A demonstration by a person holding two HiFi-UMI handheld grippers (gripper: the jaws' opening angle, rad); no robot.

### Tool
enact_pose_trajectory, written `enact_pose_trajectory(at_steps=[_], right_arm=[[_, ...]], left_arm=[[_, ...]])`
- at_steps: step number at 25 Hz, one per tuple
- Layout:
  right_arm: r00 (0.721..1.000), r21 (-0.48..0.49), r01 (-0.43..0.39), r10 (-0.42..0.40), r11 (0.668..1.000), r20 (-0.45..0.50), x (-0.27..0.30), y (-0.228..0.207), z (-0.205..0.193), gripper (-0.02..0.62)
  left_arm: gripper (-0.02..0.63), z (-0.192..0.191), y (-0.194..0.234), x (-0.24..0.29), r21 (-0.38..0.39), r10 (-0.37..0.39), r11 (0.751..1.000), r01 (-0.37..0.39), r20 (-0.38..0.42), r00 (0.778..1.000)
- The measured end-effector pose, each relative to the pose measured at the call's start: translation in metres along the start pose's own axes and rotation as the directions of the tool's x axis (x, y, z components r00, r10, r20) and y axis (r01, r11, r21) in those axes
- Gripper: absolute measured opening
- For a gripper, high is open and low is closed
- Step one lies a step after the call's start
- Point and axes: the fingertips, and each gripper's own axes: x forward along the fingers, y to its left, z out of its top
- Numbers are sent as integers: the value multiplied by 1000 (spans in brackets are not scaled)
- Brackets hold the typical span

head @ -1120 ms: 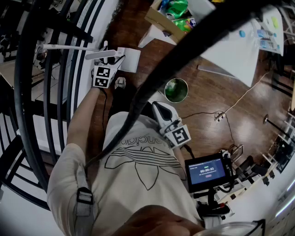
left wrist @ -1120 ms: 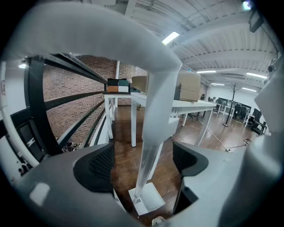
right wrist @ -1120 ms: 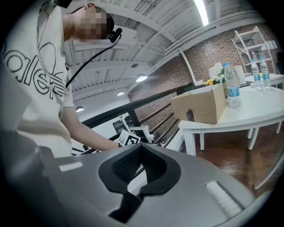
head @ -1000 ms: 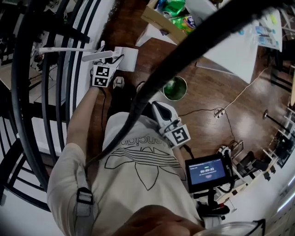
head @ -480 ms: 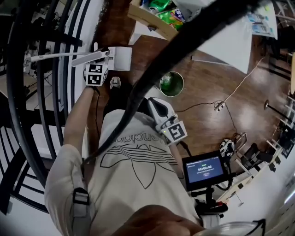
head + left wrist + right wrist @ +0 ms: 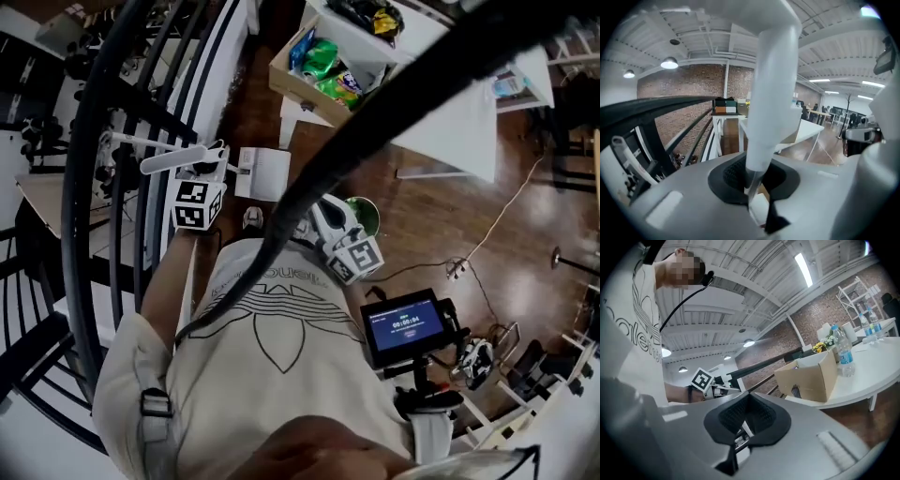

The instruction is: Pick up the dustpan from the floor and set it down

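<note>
Dustpan (image 6: 773, 89) is hanging in the left claw (image 6: 757, 190). The pads are pinching the narrow end of its white handle, almost pressed together, and the white body is rising straight up out of the pinch. Dustpan is sitting clear of the wooden floor (image 6: 441, 216), just beside the black railing (image 6: 89, 187).

Left claw is pointing away from the person, close alongside the railing bars.

Right claw (image 6: 740, 432) is carrying nothing, and its pads are lying pressed together. It is hovering at the person's chest, farther from the railing than the left claw.

Green bin (image 6: 367, 214) is standing on the floor just beyond the right claw, well apart from the railing.

Cardboard box (image 6: 319, 70) of snack packs is resting on the white bench (image 6: 450, 103), also well apart from the railing.
</note>
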Motion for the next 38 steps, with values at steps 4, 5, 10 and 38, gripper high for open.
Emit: enact_pose_trajectory(at_steps=[4,5,10,38], right_arm=[[999,-43,-31,31,999,7,0,0,6,2],[999,-49,-37,38,998,12,2,-1,8,2],[998,-52,-53,54,997,12,7,-5,6,2],[976,42,91,-80,995,-204,-30,-11,-59,2]], left_arm=[[64,-1,-14,-8,24,1,1000,0,-26,1000],[66,0,-13,-9,20,6,1000,-5,-24,1000],[67,3,-8,-9,12,17,1000,-17,-17,1000],[67,-153,7,124,29,-10,999,16,-222,975]])
